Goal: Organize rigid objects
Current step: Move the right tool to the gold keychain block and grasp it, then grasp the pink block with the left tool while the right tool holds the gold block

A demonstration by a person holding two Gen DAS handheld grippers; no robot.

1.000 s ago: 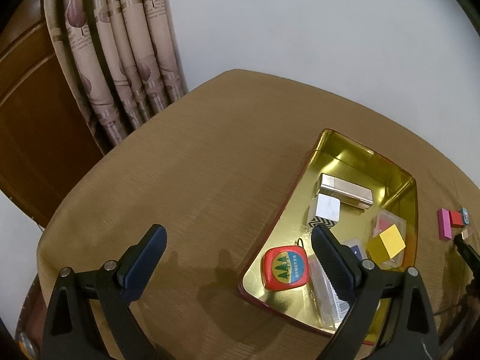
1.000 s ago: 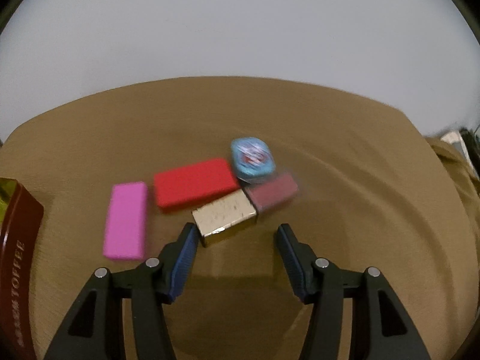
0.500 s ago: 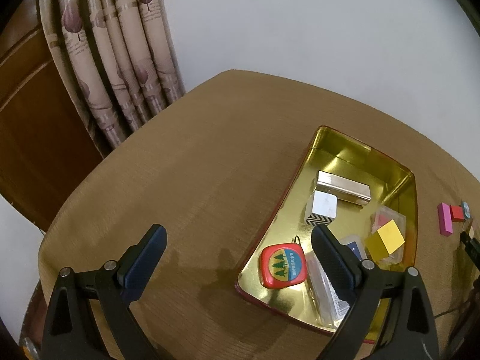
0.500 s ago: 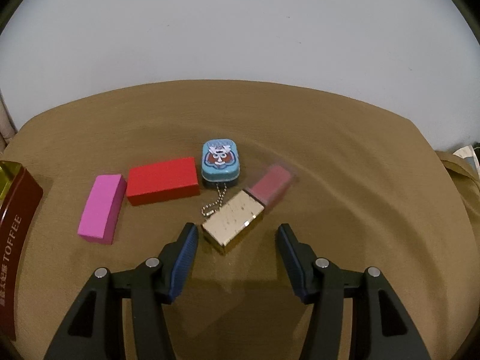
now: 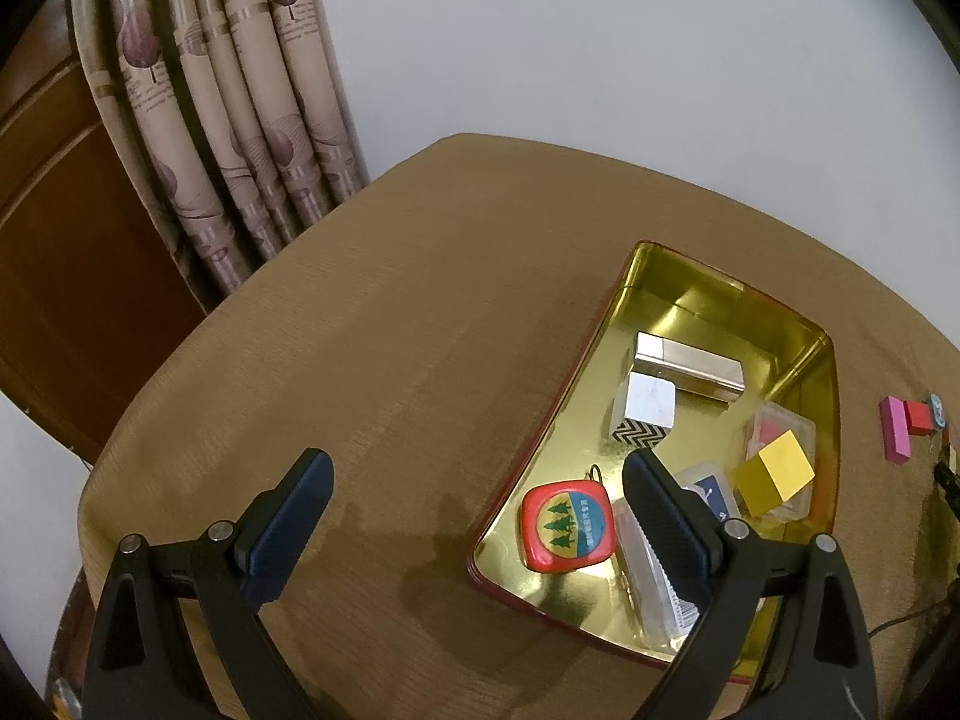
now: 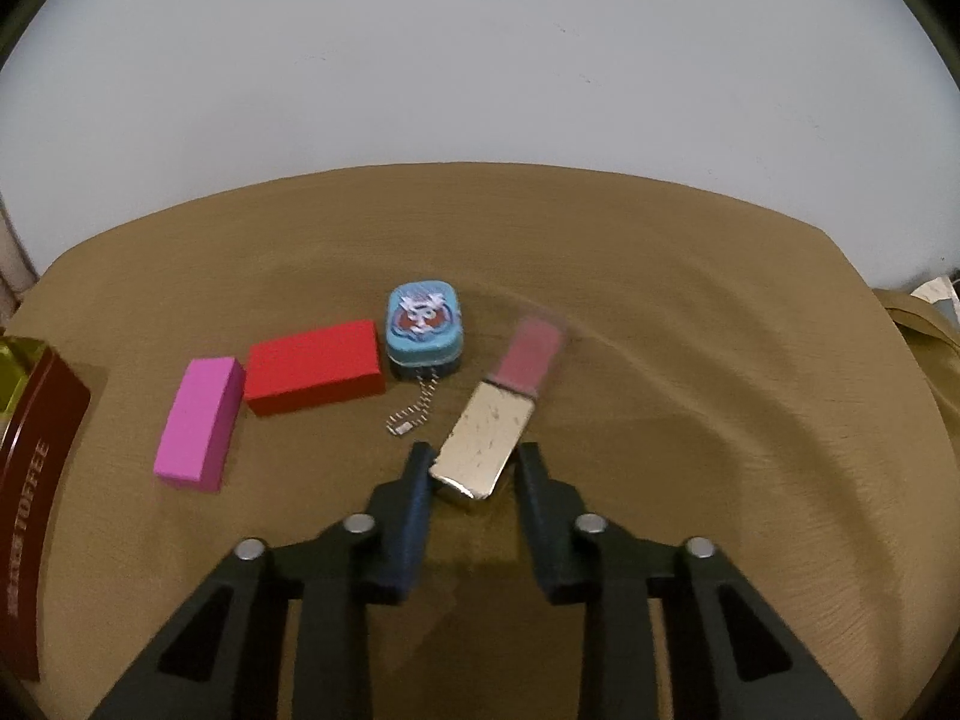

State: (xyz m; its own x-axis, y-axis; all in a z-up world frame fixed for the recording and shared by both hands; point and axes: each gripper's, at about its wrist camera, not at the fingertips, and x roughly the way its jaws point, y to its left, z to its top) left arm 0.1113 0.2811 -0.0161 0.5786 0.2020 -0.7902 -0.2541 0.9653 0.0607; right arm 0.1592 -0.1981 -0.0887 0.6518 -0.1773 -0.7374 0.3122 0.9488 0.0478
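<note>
Between the right gripper's [image 6: 471, 468] narrowed fingers: one gold lighter-like case [image 6: 485, 443] with a pink end, near end flanked on both sides, firm contact not certain. Just beyond, left: one blue keychain tin [image 6: 425, 319], one red block [image 6: 313, 366], one pink block [image 6: 200, 422]. Far left: one tin [image 6: 33, 480] marked "TOFFEE". Left gripper [image 5: 474, 489] spread wide, holding nothing, above the table [image 5: 360, 330]. Right of it, same tin [image 5: 690, 276]: one red tape measure [image 5: 567, 525], one yellow cube [image 5: 774, 474], one silver box [image 5: 690, 363].
</note>
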